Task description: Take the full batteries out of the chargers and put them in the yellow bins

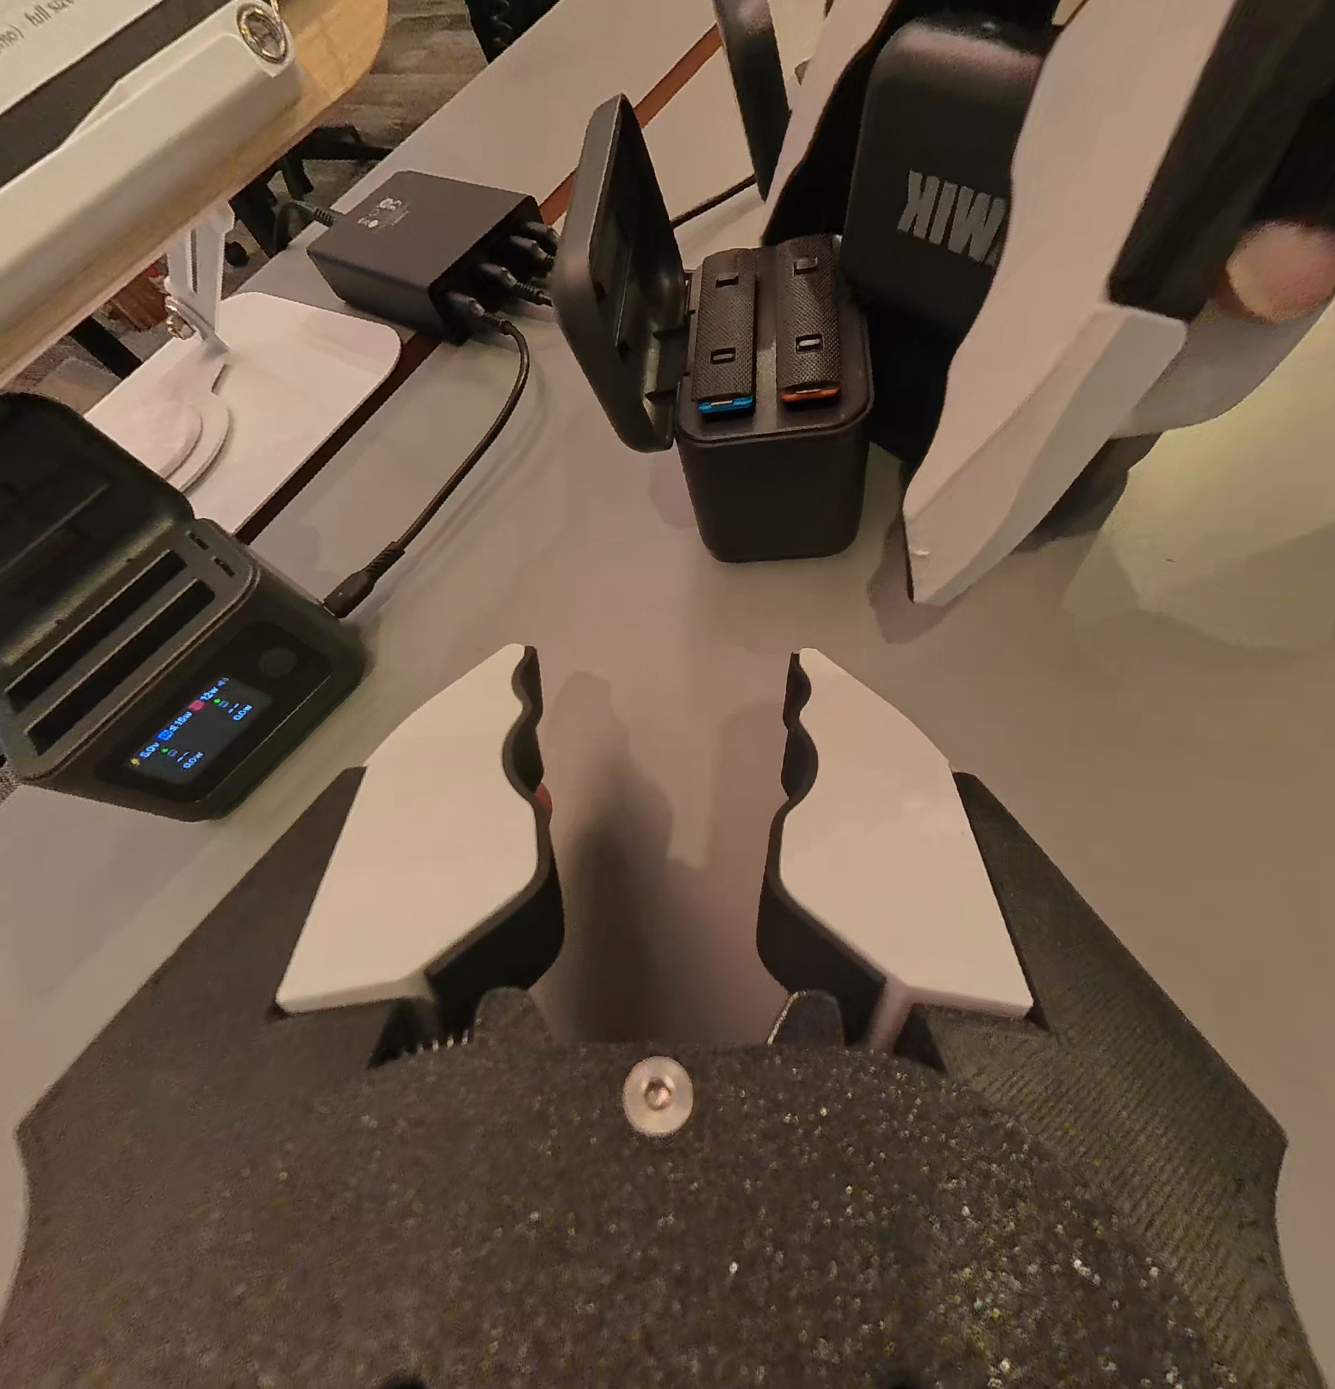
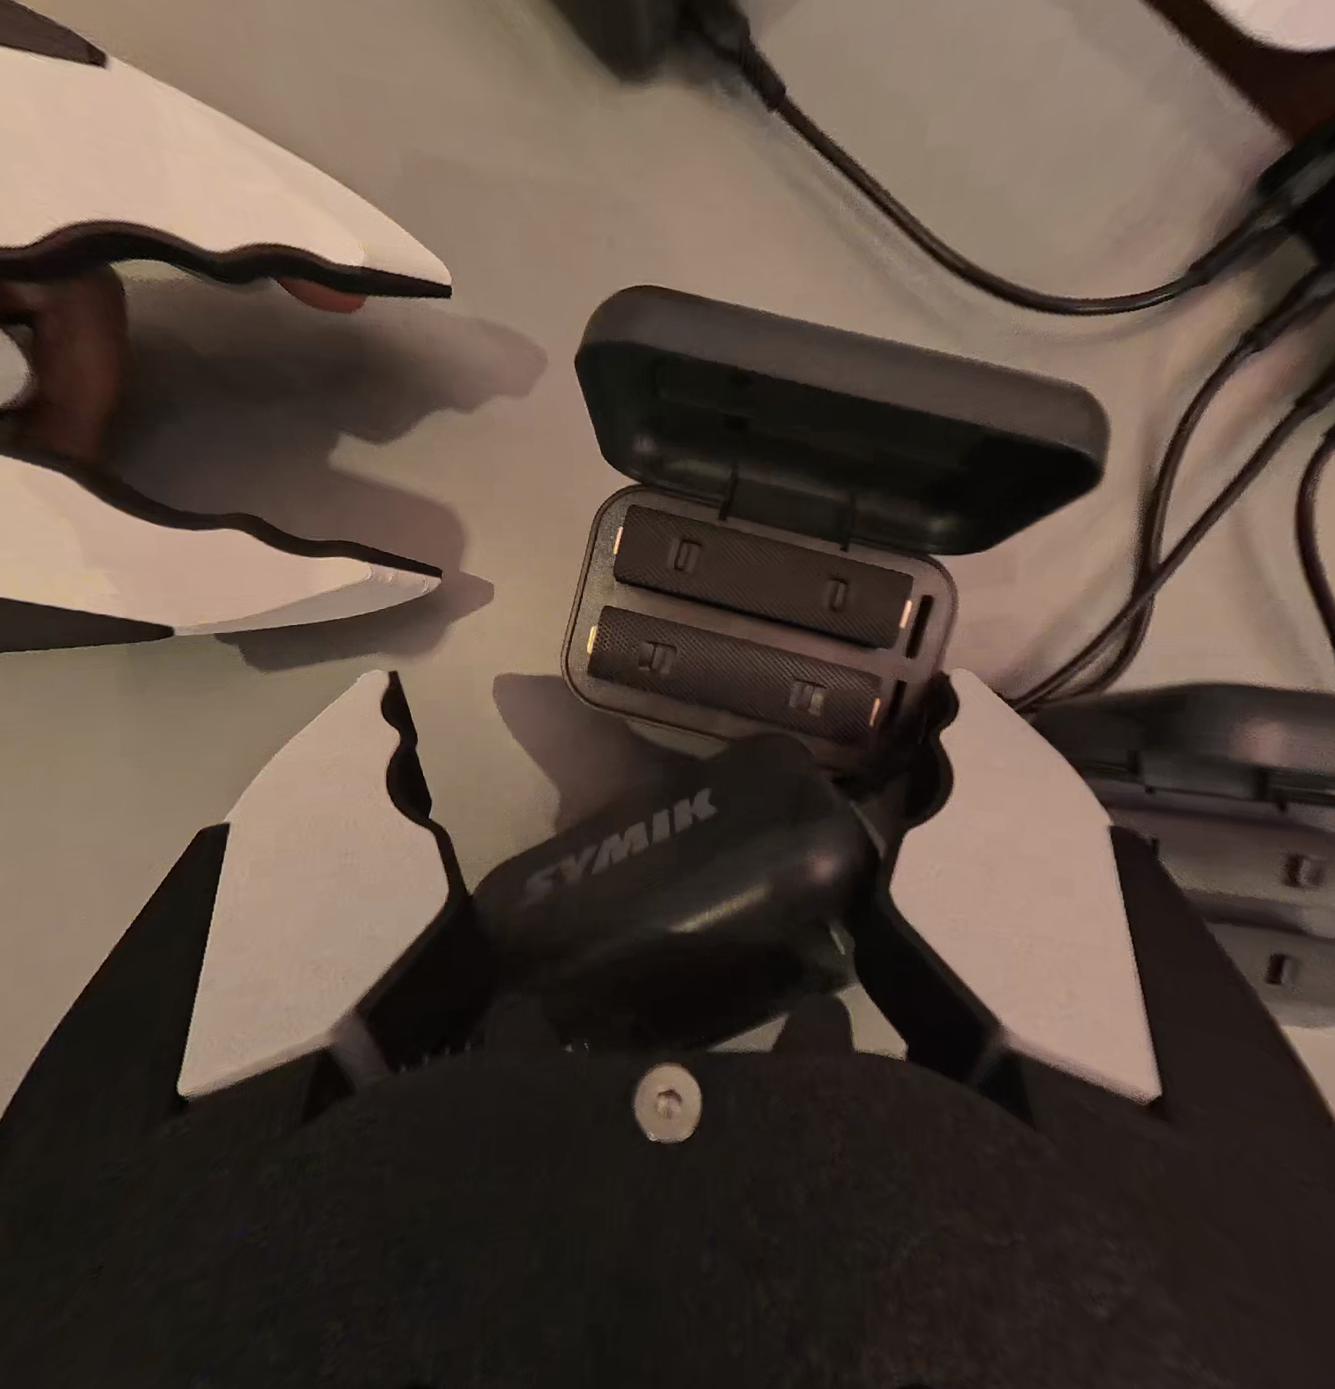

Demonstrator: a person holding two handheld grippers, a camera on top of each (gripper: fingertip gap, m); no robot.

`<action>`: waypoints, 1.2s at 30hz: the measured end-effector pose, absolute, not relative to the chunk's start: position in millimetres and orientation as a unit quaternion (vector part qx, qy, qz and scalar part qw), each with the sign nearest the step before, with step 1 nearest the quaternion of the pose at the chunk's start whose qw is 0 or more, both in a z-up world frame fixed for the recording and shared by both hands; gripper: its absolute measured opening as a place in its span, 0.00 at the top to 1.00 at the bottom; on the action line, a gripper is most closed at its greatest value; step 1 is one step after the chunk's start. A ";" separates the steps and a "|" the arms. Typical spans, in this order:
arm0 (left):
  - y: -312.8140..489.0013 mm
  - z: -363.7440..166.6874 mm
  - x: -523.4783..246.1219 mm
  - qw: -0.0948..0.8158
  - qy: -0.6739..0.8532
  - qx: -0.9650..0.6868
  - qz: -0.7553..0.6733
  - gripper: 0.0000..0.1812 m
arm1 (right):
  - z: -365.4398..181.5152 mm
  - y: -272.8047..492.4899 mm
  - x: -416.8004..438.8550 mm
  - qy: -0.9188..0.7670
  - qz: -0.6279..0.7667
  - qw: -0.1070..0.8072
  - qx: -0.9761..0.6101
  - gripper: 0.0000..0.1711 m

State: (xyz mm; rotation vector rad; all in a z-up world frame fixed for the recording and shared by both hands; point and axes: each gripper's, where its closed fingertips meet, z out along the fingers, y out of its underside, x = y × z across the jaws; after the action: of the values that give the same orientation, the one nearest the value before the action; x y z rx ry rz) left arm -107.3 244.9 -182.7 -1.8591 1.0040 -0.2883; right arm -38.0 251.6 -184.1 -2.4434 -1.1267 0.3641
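Note:
A black charger point(image 1: 777, 488) stands open on the grey table with two black batteries in it, one blue-ended point(image 1: 724, 331) and one orange-ended point(image 1: 807, 323). My left gripper point(image 1: 661, 654) is open and empty, just above the table in front of the charger. My right gripper point(image 2: 670, 676) is shut on a black lettered battery point(image 2: 672, 887), held over the near edge of the same charger point(image 2: 578, 639). That battery point(image 1: 942, 188) and the right gripper's fingers point(image 1: 1040, 361) also show in the left wrist view. The left gripper point(image 2: 443, 432) shows open at the left of the right wrist view. No yellow bin is in view.
A second open charger point(image 1: 161, 661) with bare slots and a lit screen sits at the left. A black power hub point(image 1: 431, 248) feeds it by a cable point(image 1: 454, 481). Another charger point(image 2: 1235, 864) and several cables point(image 2: 1175, 526) lie to the right. A white stand base point(image 1: 259, 376) is behind.

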 end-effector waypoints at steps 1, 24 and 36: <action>244.6 -182.8 -107.3 0.484 0.414 -0.762 -0.118 0.66 | -185.5 251.6 -38.8 -0.409 0.127 0.198 -0.882 0.26; 245.5 -191.5 -108.5 0.453 0.394 -0.790 -0.122 0.60 | -125.2 239.0 -92.4 -0.395 0.426 0.182 -0.794 0.39; 252.1 -199.9 -104.0 0.429 0.365 -0.819 -0.107 0.58 | -79.4 258.1 -53.7 -0.461 0.333 0.401 -0.718 0.45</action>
State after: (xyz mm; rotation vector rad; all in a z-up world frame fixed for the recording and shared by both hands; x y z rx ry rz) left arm -104.0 252.1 -199.9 -2.0456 0.9120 -0.2676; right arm -53.7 258.1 -79.4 -1.8156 -1.1648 0.8425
